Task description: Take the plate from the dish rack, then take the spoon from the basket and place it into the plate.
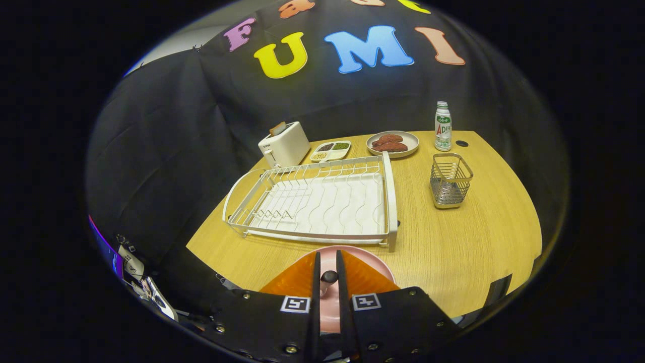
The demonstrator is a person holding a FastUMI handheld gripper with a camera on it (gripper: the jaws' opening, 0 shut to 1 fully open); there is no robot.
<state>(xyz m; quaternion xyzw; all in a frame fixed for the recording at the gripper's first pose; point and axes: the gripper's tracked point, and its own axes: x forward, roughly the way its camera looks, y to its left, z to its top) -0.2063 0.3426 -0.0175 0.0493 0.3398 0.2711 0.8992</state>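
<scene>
The pink plate (352, 250) lies flat on the wooden table (478, 242), just in front of the white dish rack (389, 201), whose slots hold nothing. My gripper (328, 254) hovers over the plate's near part, its fingers nearly together. Between them sits a pink spoon (329, 290) with a dark rounded end, and both fingers press on it. The plate's near half is hidden by the fingers. The wire basket (450, 181) stands beyond and to the right of the rack, and I see nothing in it.
Behind the rack stand a white toaster (284, 144), a small divided tray (331, 150) and a plate of reddish food (392, 143). A bottle (443, 126) stands behind the basket. Bare tabletop lies between the rack and the basket.
</scene>
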